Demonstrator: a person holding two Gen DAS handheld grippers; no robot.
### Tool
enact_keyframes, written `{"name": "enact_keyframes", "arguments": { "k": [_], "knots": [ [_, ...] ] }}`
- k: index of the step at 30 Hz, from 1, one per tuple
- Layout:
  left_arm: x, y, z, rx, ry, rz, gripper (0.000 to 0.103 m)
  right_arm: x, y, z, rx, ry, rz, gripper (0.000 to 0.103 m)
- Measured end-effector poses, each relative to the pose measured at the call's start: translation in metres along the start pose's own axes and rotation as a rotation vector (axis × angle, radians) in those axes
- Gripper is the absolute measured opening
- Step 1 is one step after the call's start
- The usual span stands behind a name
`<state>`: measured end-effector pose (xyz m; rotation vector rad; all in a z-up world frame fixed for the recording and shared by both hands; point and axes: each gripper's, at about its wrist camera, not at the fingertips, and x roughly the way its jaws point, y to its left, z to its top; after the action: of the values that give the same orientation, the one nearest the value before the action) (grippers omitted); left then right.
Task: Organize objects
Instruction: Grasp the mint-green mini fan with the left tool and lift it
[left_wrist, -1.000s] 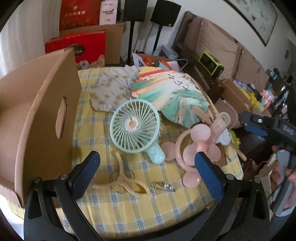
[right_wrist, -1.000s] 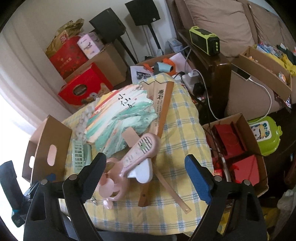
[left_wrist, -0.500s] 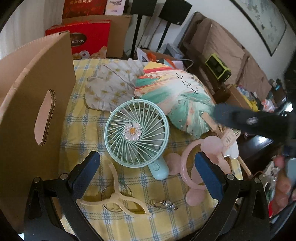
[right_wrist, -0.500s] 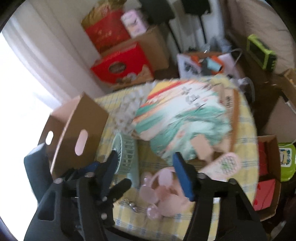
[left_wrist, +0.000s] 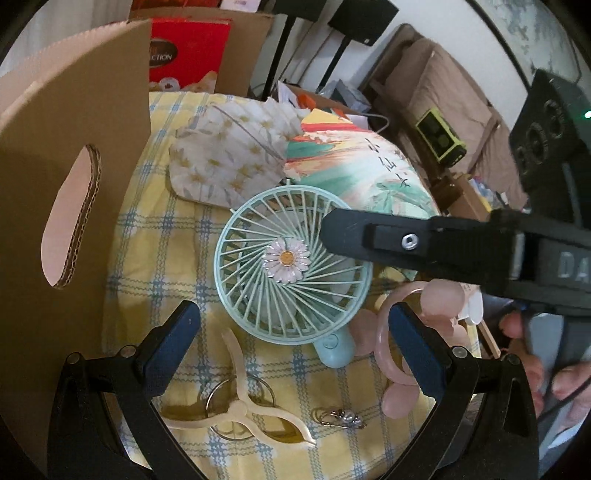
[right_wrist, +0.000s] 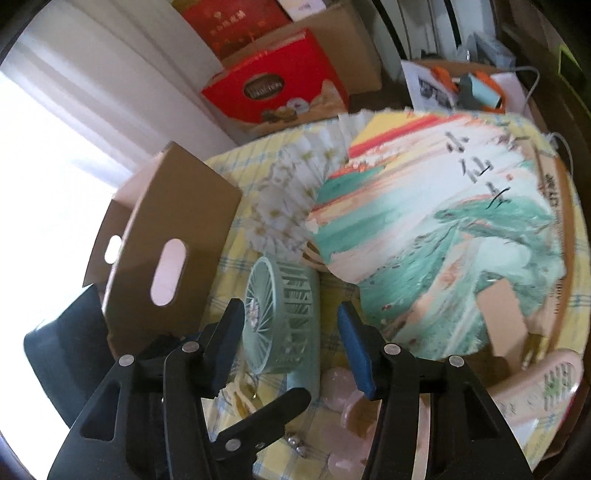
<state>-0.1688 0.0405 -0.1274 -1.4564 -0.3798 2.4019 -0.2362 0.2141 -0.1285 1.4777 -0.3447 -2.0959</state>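
A mint green handheld fan (left_wrist: 291, 269) with a daisy at its hub lies on the yellow checked tablecloth (left_wrist: 166, 229). My left gripper (left_wrist: 295, 343) is open just in front of it. My right gripper (right_wrist: 291, 332) is open with its fingers on either side of the fan's head (right_wrist: 280, 314); in the left wrist view one right finger (left_wrist: 369, 236) reaches over the fan from the right. A brown cardboard box (left_wrist: 66, 184) with a handle cut-out stands at the left.
A painted paper fan (right_wrist: 443, 221), a white floral fan (left_wrist: 229, 166), pink fans (left_wrist: 406, 332), a cream fan blade (left_wrist: 240, 406) and key rings (left_wrist: 340, 417) lie on the table. Red gift boxes (right_wrist: 273, 85) and a sofa stand beyond.
My right gripper has swung left across the table and come down around the mint fan. My left gripper has moved closer to the fan and the box.
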Motion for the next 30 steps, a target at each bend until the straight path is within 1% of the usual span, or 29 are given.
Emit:
{"name": "enact_keyframes", "arguments": {
  "k": [4,5,6,7,8,10,11,15,17,20,25,26,27,28,30],
  "knots": [
    [0.002,0.002,0.002,-0.007,0.012,-0.013,0.102,0.010,-0.004,0.000,0.020,0.025,0.046,0.053],
    [0.003,0.002,0.002,-0.005,0.014,-0.012,0.102,0.012,-0.005,0.000,0.022,0.031,0.050,0.047],
    [0.004,0.002,0.003,-0.006,0.017,-0.012,0.102,0.014,-0.005,0.000,0.026,0.036,0.053,0.037],
    [0.004,0.003,0.003,-0.008,0.019,-0.014,0.102,0.015,-0.007,0.001,0.036,0.038,0.071,0.033],
    [0.004,0.003,0.003,-0.011,0.021,-0.017,0.102,0.014,-0.009,0.000,0.051,0.034,0.087,0.032],
    [0.003,0.003,0.004,-0.015,0.021,-0.021,0.102,0.012,-0.011,-0.001,0.067,0.023,0.093,0.030],
    [0.003,0.003,0.004,-0.017,0.022,-0.025,0.102,0.010,-0.012,-0.001,0.076,0.013,0.105,0.028],
    [0.001,0.003,0.007,-0.035,0.026,-0.040,0.102,0.000,-0.008,-0.002,0.075,-0.022,0.113,0.024],
    [-0.001,0.003,0.008,-0.046,0.026,-0.053,0.102,-0.005,-0.004,-0.002,0.063,-0.036,0.095,0.024],
    [-0.006,0.002,0.010,-0.056,0.023,-0.078,0.102,-0.016,0.002,-0.003,0.051,-0.055,0.102,0.024],
    [-0.024,-0.009,0.013,-0.029,0.013,-0.088,0.101,-0.038,0.020,-0.004,0.009,-0.084,0.107,0.024],
    [-0.029,-0.011,0.014,-0.025,0.007,-0.086,0.099,-0.044,0.025,-0.004,-0.006,-0.090,0.109,0.024],
    [-0.037,-0.012,0.015,-0.021,-0.008,-0.087,0.092,-0.050,0.032,-0.004,-0.023,-0.096,0.109,0.024],
    [-0.045,-0.013,0.016,-0.020,-0.027,-0.090,0.087,-0.057,0.038,-0.004,-0.040,-0.103,0.109,0.024],
    [-0.062,-0.014,0.018,-0.015,-0.059,-0.110,0.081,-0.067,0.050,-0.004,-0.061,-0.117,0.108,0.024]
  ]
}}
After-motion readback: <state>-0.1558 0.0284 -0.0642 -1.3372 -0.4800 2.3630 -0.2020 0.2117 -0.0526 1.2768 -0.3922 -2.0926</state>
